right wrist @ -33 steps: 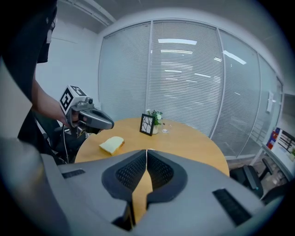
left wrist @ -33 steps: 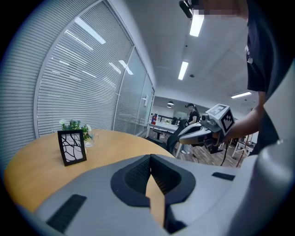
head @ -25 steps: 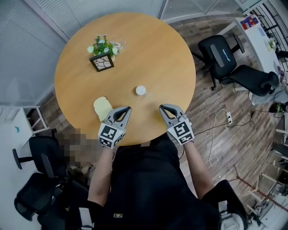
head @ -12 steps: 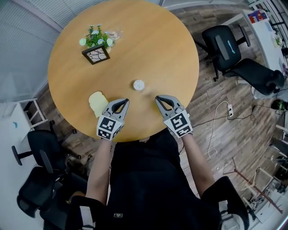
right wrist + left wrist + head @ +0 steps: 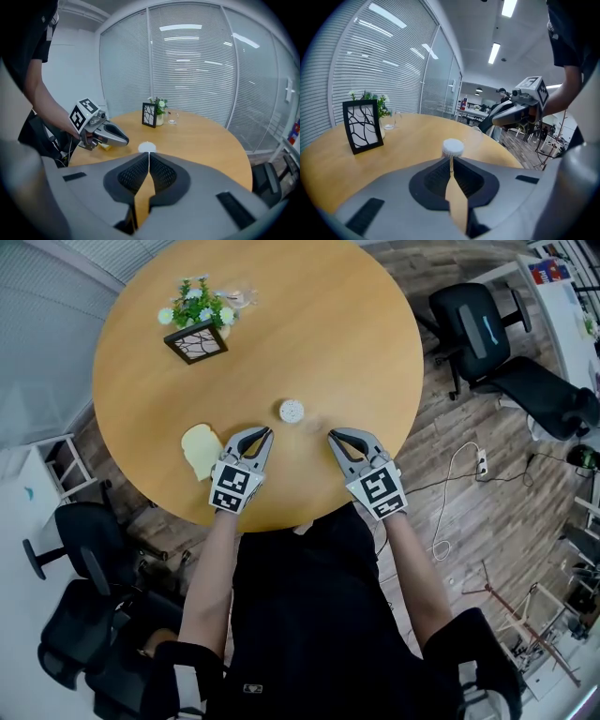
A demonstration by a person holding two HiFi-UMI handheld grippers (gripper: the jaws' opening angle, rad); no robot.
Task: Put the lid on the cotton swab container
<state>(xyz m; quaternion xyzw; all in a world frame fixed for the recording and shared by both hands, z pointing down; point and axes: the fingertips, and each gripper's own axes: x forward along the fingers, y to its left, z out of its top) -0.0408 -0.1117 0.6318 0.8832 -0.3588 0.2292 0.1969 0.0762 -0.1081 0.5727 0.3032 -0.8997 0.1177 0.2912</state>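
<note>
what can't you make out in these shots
- White round item: too small in the head view to tell container from lid; in the left gripper view, its base is hidden by the left tool.
- Clear item beside it: see-through, only a faint outline in the left gripper view.
- Yellow item: right gripper view, mostly hidden behind the left tool.

Round wooden table [image 5: 309,324] fills top-centre of the head view. Wood-plank floor [image 5: 469,521] from 2 to 5 o'clock, w/ a power strip [image 5: 483,465] & white cable at 3 o'clock. Black office chair [image 5: 483,329] at 2 o'clock, more chairs [image 5: 75,549] at 8 o'clock. White unit [image 5: 37,488] at 9 o'clock, prob. a low shelf. Glass walls w/ slatted blinds [image 5: 197,70] behind the table. Ceiling strip lights [image 5: 494,52] on.
</note>
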